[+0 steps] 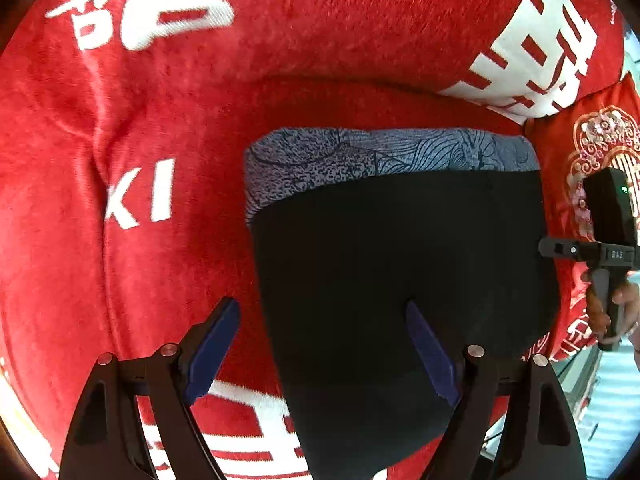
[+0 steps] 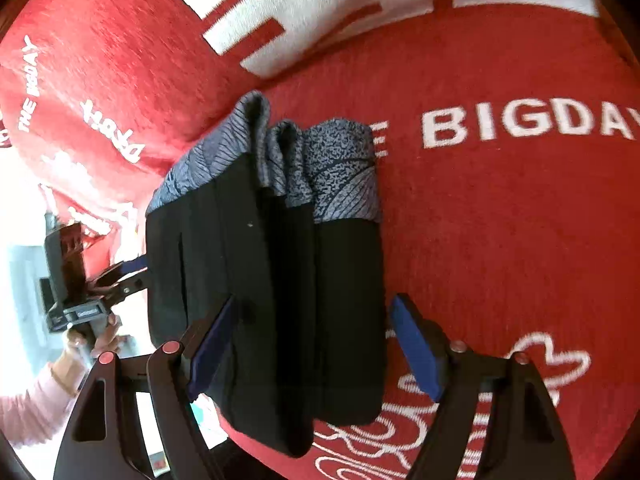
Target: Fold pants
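Observation:
The black pants [image 1: 400,272] with a grey patterned waistband [image 1: 384,156] lie folded into a compact stack on a red plush cover [image 1: 120,200]. In the right wrist view the pants [image 2: 272,300] show several stacked layers, with the waistband [image 2: 336,168] at the far end. My left gripper [image 1: 324,340] is open, its blue pads astride the stack's left edge, holding nothing. My right gripper [image 2: 316,344] is open with its pads on either side of the stack, holding nothing. The right gripper's body [image 1: 608,248] shows at the right edge of the left wrist view, and the left gripper [image 2: 80,280] at the left of the right wrist view.
The red cover carries white lettering [image 2: 528,124] and rises into a cushioned back [image 1: 360,20] behind the pants. An embroidered red cushion [image 1: 592,152] sits to the right. The seat's edge drops off beyond the pants [image 2: 24,280].

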